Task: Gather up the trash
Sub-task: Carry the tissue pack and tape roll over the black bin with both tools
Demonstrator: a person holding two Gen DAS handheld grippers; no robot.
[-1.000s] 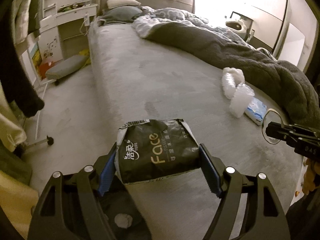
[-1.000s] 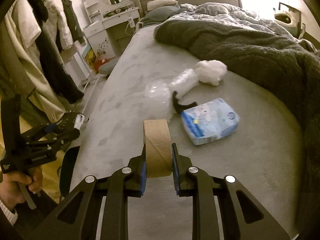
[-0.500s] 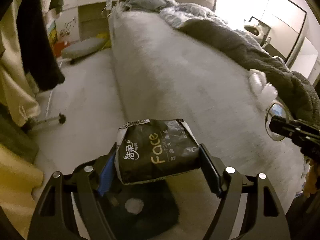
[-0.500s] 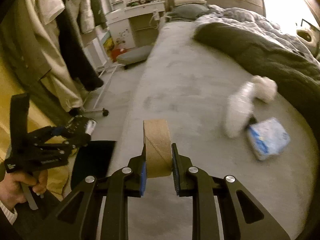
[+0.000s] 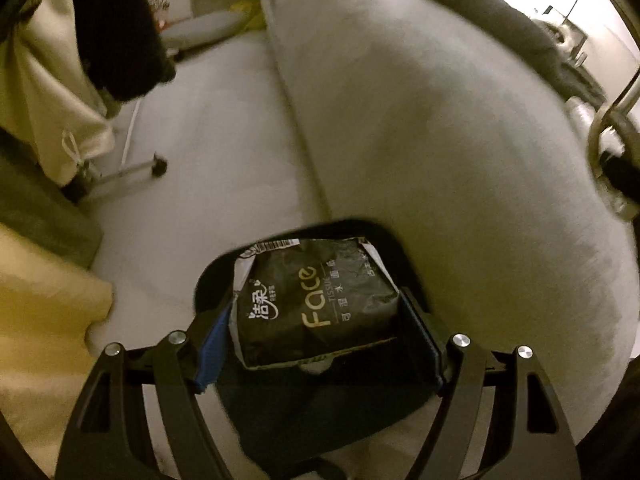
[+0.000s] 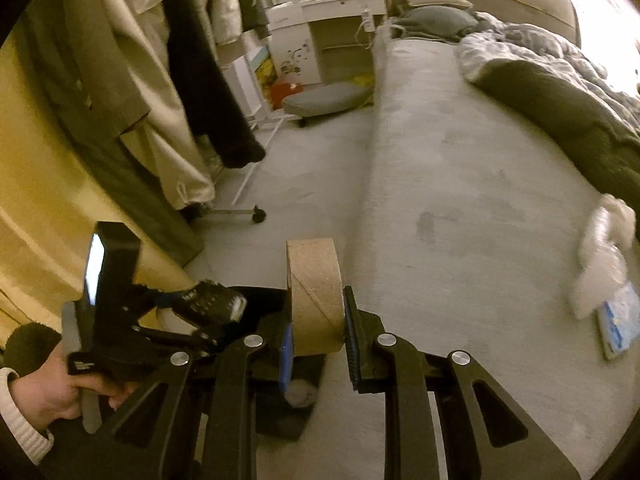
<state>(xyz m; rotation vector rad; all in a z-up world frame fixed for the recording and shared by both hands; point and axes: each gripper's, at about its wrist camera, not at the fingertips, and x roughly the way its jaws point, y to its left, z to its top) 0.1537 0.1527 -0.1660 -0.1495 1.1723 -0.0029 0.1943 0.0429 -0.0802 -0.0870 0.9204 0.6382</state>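
The left gripper (image 5: 320, 332) is clamped on a black face-tissue pack (image 5: 316, 304), its 2 jaws pressing the pack's short sides. In the left wrist view the pack hangs over a black bin (image 5: 320, 392) that stands on the floor against the foot corner of the grey bed (image 5: 440, 140); something pale lies inside the bin. The right gripper (image 6: 316, 328) is clenched on a brown cardboard tape core (image 6: 314, 292), held upright on its edge between the pads.

Only the right wrist view shows the person's left hand (image 6: 52, 396) around the left tool's handle, with a white knit cuff at the wrist. It alone also shows the trash left on the mattress: a crumpled clear plastic wrapper (image 6: 600, 256) and a blue-and-white tissue packet (image 6: 618, 322), just beside each other near the dark blanket (image 6: 560, 108). Coats (image 6: 132, 92) hang on a wheeled rack on the left of both views.
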